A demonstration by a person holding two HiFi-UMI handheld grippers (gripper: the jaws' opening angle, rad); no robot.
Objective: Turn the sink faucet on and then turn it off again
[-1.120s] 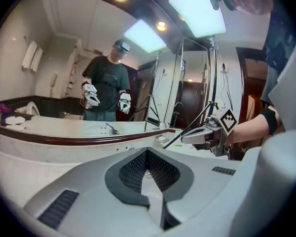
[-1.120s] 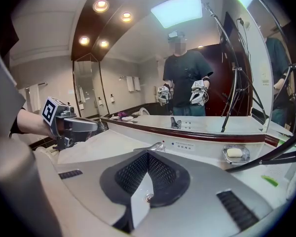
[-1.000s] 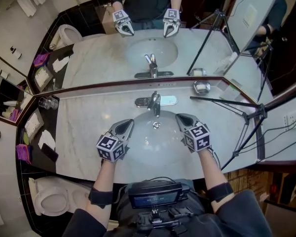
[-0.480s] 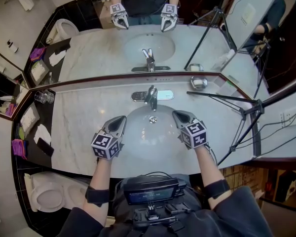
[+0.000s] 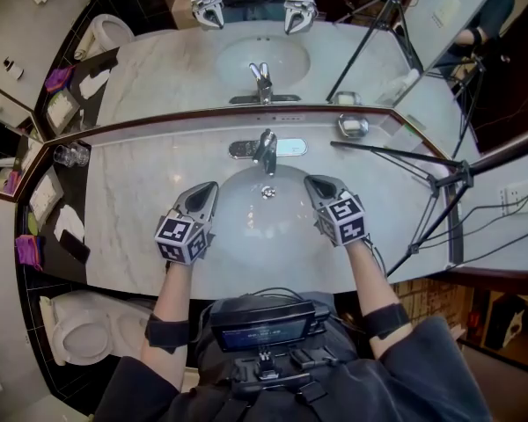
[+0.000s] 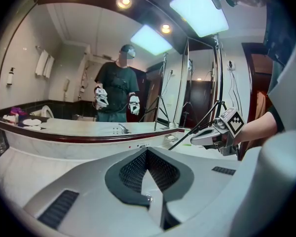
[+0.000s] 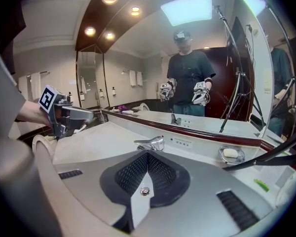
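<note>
**Faucet [image 5: 266,150] clear of both clenched grippers**

Only the right gripper view shows the faucet directly, just beyond its closed, empty fingers. The left gripper view, its fingers likewise clenched on nothing, catches only the faucet's mirror reflection. Seen from the head, left gripper [image 5: 209,187] and right gripper [image 5: 310,183] hover over the sink [image 5: 246,222] either side of the faucet, with open basin between.
</note>
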